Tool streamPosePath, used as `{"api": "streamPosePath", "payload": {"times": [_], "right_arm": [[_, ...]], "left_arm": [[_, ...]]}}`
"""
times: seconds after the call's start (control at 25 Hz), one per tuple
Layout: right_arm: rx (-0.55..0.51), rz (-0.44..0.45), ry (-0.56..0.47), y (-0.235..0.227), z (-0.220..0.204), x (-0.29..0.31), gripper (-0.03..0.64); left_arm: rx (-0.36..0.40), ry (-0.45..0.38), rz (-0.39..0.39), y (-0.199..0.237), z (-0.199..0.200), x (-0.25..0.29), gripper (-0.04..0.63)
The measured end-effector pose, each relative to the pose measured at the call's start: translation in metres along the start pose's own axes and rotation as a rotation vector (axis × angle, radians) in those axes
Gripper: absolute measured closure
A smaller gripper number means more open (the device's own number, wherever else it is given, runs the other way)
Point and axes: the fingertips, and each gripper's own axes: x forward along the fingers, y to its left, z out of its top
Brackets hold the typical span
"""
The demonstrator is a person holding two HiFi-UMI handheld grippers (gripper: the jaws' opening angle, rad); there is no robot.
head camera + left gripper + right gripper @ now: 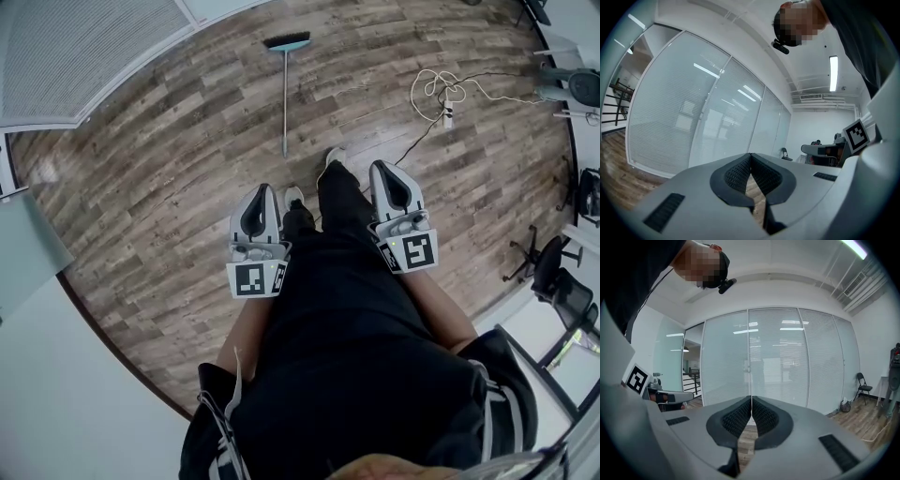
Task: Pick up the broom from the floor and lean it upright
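Thin grey metal-poled broom with teal head (285, 94) lying on wood floor (169, 206), untouched. Likely light, stiff, slick; best pinched mid-pole. Left gripper (264, 191) and right gripper (383, 169) closed, empty.

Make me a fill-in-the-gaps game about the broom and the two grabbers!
The broom lies flat on the ____. The jaws of the left gripper and the right gripper are both ____. In the head view, the white cable lies to the broom's ____.
Missing words: floor; shut; right.
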Motion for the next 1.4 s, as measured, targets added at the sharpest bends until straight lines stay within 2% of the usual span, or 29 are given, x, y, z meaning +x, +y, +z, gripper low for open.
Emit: {"api": "streamPosePath", "payload": {"times": [0.2, 0.36, 0.52, 0.68, 0.8, 0.96, 1.08, 1.16, 1.28, 1.32, 1.4], "right_arm": [[0.031, 0.027, -0.015, -0.022, 0.001, 0.031, 0.598], [0.054, 0.092, -0.027, -0.033, 0.001, 0.068, 0.598], [0.067, 0.143, -0.021, -0.063, 0.002, 0.116, 0.598], [0.098, 0.144, 0.050, -0.109, -0.029, 0.163, 0.598], [0.073, 0.175, 0.151, -0.140, -0.068, 0.203, 0.598], [-0.025, 0.238, 0.248, -0.163, -0.119, 0.265, 0.598], [-0.110, 0.243, 0.325, -0.169, -0.175, 0.308, 0.598], [-0.115, 0.249, 0.382, -0.164, -0.225, 0.337, 0.597], [-0.035, 0.268, 0.464, -0.145, -0.313, 0.385, 0.578], [0.025, 0.260, 0.493, -0.138, -0.346, 0.399, 0.500], [0.169, 0.203, 0.552, -0.129, -0.414, 0.421, 0.480]], "left_arm": [[0.021, -0.004, 0.039, 0.002, 0.007, 0.021, 0.577], [0.051, -0.006, 0.078, 0.006, 0.012, 0.045, 0.577], [0.035, 0.028, 0.137, 0.016, 0.011, 0.089, 0.577], [0.034, 0.060, 0.186, 0.020, 0.013, 0.132, 0.577], [0.021, 0.075, 0.247, 0.030, 0.010, 0.157, 0.577], [-0.017, 0.077, 0.322, 0.051, -0.001, 0.176, 0.577], [-0.042, 0.086, 0.344, 0.064, -0.027, 0.178, 0.577], [-0.073, 0.089, 0.337, 0.078, -0.056, 0.179, 0.577], [-0.110, 0.096, 0.332, 0.110, -0.114, 0.180, 0.577], [-0.130, 0.095, 0.339, 0.122, -0.135, 0.179, 0.577], [-0.156, 0.097, 0.354, 0.145, -0.177, 0.178, 0.577]]}}
